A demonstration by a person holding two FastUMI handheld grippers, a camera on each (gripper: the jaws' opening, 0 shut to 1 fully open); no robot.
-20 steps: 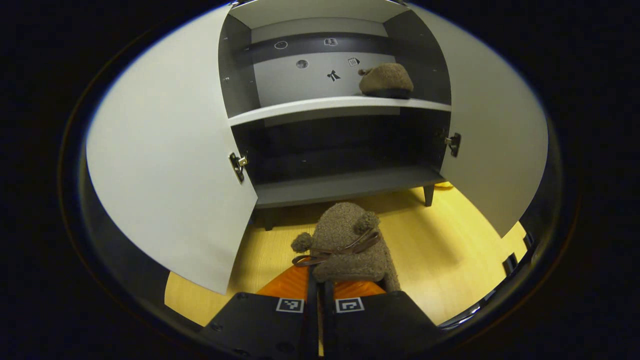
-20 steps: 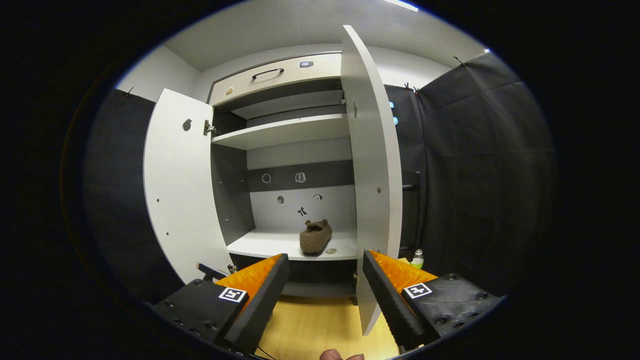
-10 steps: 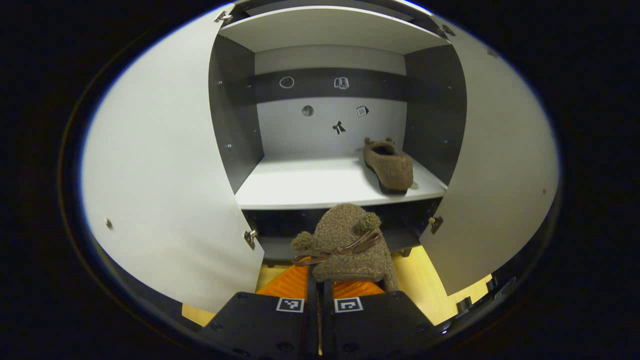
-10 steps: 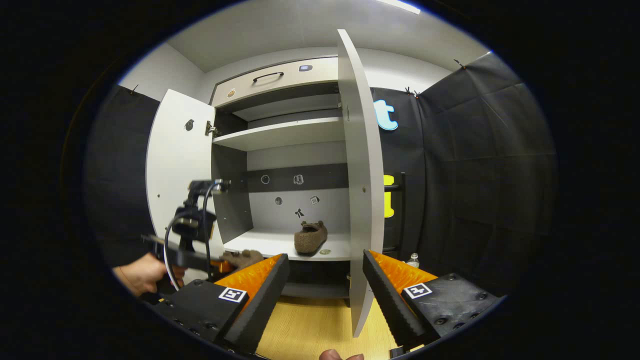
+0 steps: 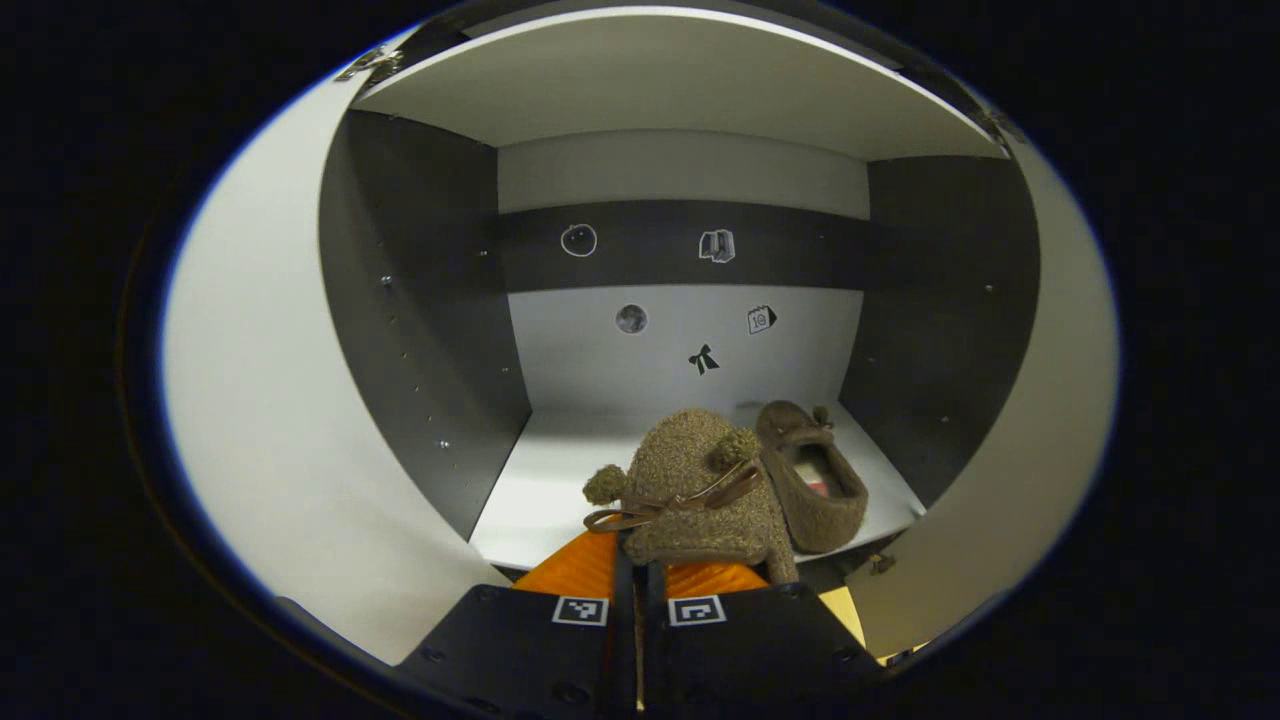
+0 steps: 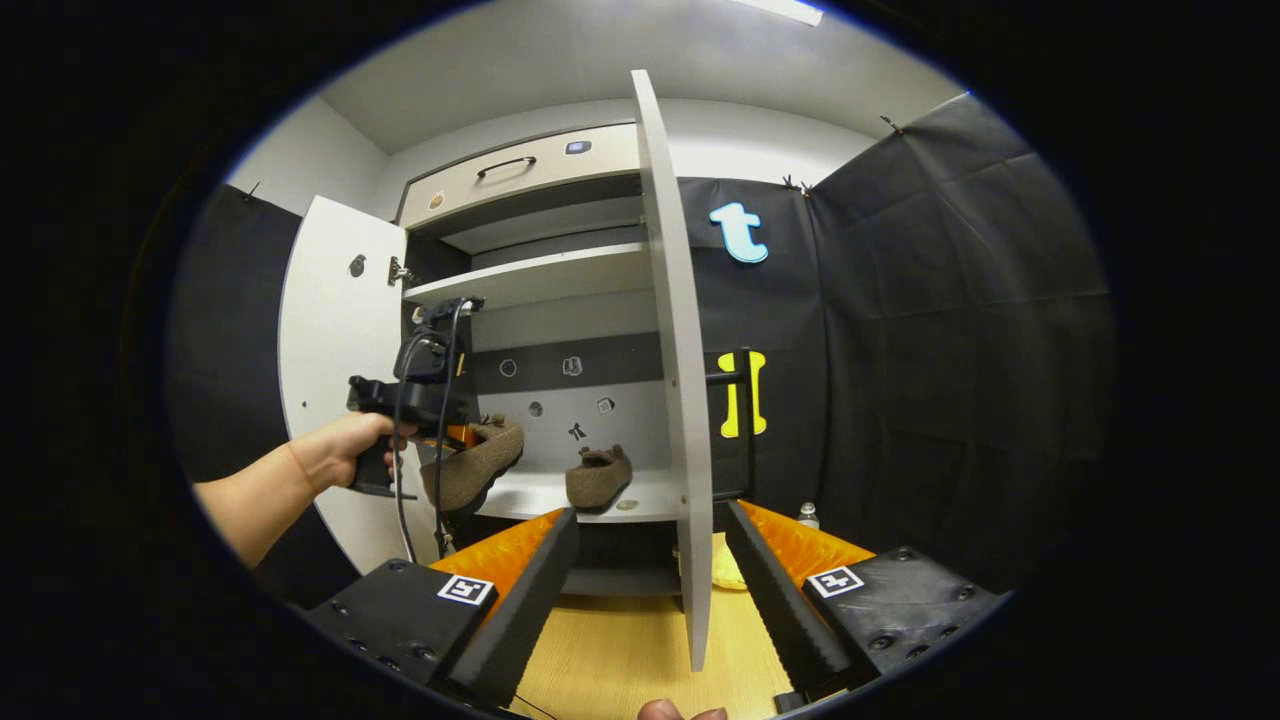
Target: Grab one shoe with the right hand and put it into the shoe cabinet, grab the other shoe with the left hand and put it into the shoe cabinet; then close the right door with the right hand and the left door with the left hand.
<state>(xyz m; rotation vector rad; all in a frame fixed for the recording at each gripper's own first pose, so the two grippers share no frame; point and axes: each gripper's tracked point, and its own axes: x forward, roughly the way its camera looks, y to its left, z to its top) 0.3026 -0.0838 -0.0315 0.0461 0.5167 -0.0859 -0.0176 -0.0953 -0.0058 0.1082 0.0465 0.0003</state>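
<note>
One slipper [image 5: 812, 482] lies on the pale shelf [image 5: 560, 480]; both doors [image 6: 672, 380] open.

A recording booth staged as a bit of home entryway: black cloth [image 6: 930, 330] hangs as walls on both sides of a tall white shoe cabinet [image 6: 540, 275] with dark inner sides, a drawer [image 6: 520, 170] on top and small stickers [image 5: 703, 358] on its back panel. The floor [image 6: 620, 655] is pale wood laminate, and a small bottle [image 6: 808, 515] stands by the cloth
</note>
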